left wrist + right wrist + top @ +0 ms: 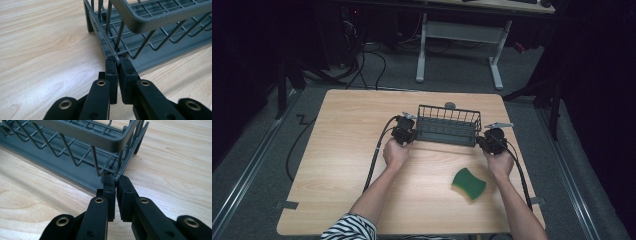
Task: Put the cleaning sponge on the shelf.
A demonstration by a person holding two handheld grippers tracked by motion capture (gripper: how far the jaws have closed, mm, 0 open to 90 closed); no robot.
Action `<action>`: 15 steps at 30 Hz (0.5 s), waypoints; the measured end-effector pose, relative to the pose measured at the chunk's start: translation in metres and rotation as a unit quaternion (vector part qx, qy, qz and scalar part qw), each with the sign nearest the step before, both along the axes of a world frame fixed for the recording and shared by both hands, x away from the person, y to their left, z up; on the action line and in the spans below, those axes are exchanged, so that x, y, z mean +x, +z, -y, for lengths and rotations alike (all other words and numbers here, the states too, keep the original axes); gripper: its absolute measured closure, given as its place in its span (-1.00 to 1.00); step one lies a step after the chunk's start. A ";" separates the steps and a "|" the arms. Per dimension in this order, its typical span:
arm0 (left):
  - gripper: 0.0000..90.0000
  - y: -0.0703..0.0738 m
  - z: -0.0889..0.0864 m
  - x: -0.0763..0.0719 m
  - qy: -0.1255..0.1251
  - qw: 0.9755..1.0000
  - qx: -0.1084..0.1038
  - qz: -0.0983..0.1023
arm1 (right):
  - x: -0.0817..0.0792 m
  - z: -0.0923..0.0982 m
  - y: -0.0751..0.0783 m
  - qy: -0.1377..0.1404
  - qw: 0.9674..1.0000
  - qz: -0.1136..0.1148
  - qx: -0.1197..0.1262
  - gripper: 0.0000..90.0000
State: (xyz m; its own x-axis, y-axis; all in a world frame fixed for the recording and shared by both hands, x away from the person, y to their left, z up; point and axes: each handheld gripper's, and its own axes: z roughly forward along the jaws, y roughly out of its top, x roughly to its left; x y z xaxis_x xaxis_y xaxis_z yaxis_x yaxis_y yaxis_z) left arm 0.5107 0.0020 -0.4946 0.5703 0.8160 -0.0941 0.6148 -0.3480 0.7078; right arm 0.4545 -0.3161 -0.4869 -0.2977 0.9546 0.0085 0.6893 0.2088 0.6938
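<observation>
Striped sleeve [349, 227] nearest; each claw clamps the wire basket [447, 125] on the wooden table [337, 165], dark room.

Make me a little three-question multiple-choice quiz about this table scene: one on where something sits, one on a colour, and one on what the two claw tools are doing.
1. Where does the sponge lie?
A. Inside the wire basket
B. On the table, nearer the person than the basket, by the right forearm
C. On the floor

2. What colour is the sponge?
A. Green
B. Red
C. White

3. How do the left gripper and right gripper stand?
A. Both wide open above the table
B. One holds the sponge
C. Each shut on a bottom wire at one end of the wire basket

Answers: 1 B, the high view shows it on bare wood in front of the basket. 2 A, its top is plainly green. 3 C, each gripper view shows the jaws pinching a thin wire.
</observation>
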 end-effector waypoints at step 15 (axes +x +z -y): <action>0.92 0.001 -0.032 -0.030 0.000 1.000 0.007 -0.004 | -0.013 -0.022 0.000 0.050 0.999 -0.008 -0.007 0.91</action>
State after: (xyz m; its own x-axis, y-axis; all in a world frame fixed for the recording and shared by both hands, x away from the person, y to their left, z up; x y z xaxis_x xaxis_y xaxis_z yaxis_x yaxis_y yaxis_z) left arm 0.4803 0.0340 -0.4936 0.5693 0.8175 -0.0868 0.6209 -0.3584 0.6972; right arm 0.4419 -0.2945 -0.4868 -0.3921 0.9199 0.0011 0.6747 0.2868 0.6801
